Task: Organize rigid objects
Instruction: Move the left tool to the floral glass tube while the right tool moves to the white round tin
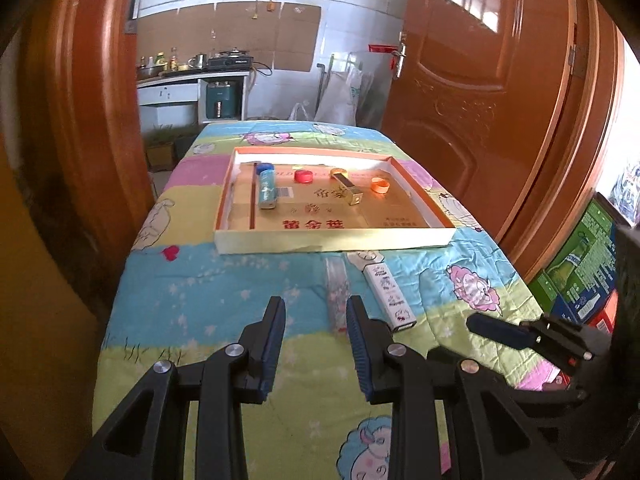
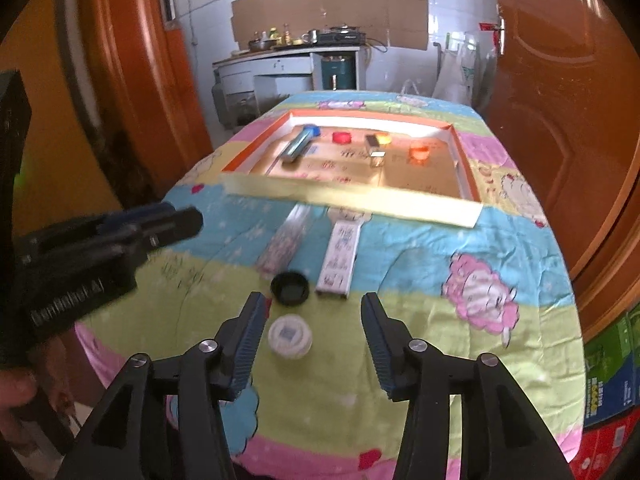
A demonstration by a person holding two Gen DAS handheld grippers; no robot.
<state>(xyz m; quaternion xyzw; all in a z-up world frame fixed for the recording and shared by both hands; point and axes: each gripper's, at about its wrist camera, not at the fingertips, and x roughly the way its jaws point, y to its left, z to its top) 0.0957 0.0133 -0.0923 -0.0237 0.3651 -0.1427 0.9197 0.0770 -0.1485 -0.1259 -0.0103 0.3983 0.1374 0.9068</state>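
A shallow cardboard box lid (image 1: 332,240) (image 2: 352,200) lies on the quilt-covered table. In it are a blue-capped tube (image 1: 267,188), a red cap (image 1: 303,176), a gold lighter (image 1: 349,192) and an orange cap (image 1: 380,185). In front of the box lie a clear patterned case (image 1: 336,292) (image 2: 282,246) and a white lighter (image 1: 390,292) (image 2: 340,260). A black cap (image 2: 290,288) and a white cap (image 2: 290,336) lie nearer. My left gripper (image 1: 316,312) is open and empty, beside the clear case. My right gripper (image 2: 314,312) is open, above the white cap.
The table is covered by a cartoon quilt (image 1: 240,280). Wooden doors (image 1: 480,100) stand to the right and left. Green and red cartons (image 2: 612,392) stand beside the table on the right. A kitchen counter (image 1: 192,76) is behind.
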